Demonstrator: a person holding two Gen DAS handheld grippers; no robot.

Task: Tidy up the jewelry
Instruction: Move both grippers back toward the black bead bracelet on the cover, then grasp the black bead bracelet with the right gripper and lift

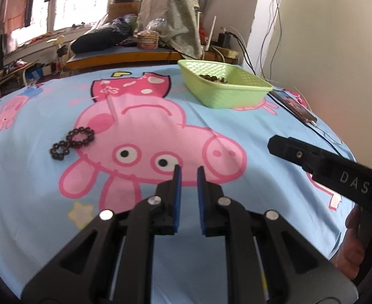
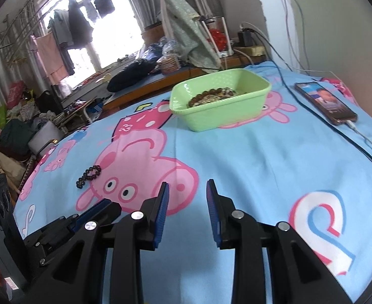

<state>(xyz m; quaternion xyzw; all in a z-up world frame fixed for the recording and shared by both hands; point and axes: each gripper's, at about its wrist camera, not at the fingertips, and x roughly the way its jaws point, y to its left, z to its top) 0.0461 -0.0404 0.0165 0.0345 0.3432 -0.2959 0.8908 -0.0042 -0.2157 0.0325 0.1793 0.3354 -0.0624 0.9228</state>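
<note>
One dark beaded bracelet is lying on the blue cartoon-pig bedsheet, twisted into two loops, one larger and one smaller; in the left wrist view it is sitting at about 10 o'clock from the left gripper, well apart from it; nothing is touching it.

The left gripper is hovering over the pig's face with its two blue-padded fingers parted by a narrow gap and nothing between them; the right gripper is hanging over the sheet with its two fingers spread wider, also holding nothing.

One green plastic basket is resting on the sheet at about 12 o'clock from the right gripper, well apart; inside it beaded jewelry is lying in a heap; at least one brown bead strand is showing, though the number of pieces cannot be told.

One phone is lying screen-up at about 2 o'clock from the right gripper, to the right of the basket, with a white cable plugged in; one dark cable is running along the sheet beside it.
</note>
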